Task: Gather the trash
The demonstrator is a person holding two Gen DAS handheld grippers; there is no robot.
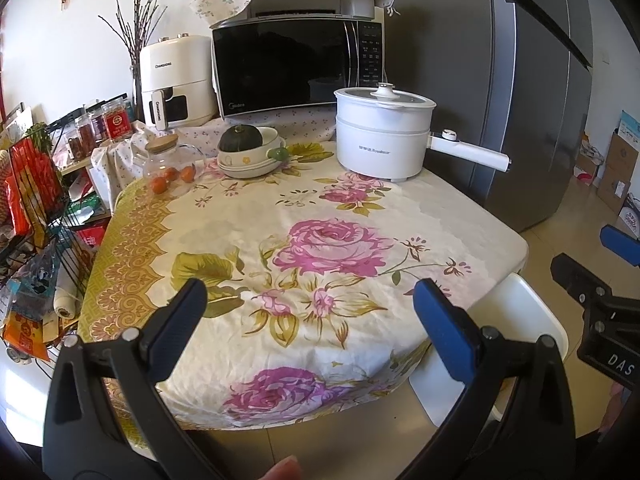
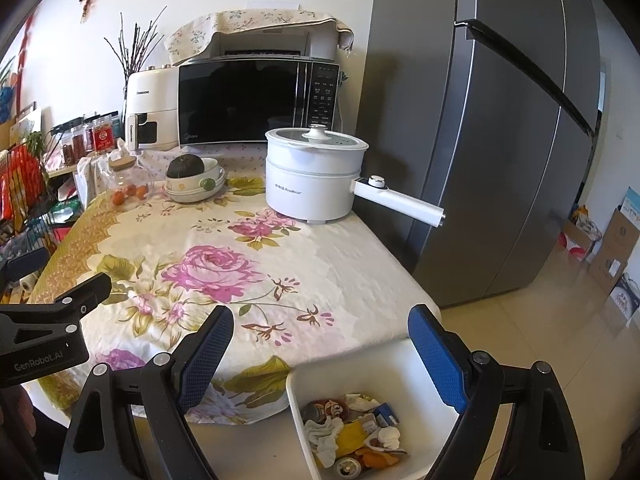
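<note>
A white trash bin [image 2: 404, 364] stands on the floor at the table's near right corner, holding mixed trash [image 2: 352, 432]: crumpled tissues, wrappers, a can. Its rim also shows in the left wrist view [image 1: 520, 304]. My right gripper [image 2: 320, 344] is open and empty, above the table edge and the bin. My left gripper [image 1: 310, 308] is open and empty, over the near edge of the floral tablecloth [image 1: 320, 240]. No loose trash shows on the cloth. Each gripper appears at the edge of the other's view.
At the table's back stand a white electric pot [image 1: 380, 136] with a long handle, a bowl stack with a squash [image 1: 248, 152], a glass jar [image 1: 170, 164] beside small oranges, a microwave [image 1: 296, 68] and an air fryer [image 1: 176, 84]. A grey fridge [image 1: 520, 80] stands right; a cluttered wire rack [image 1: 36, 208] left.
</note>
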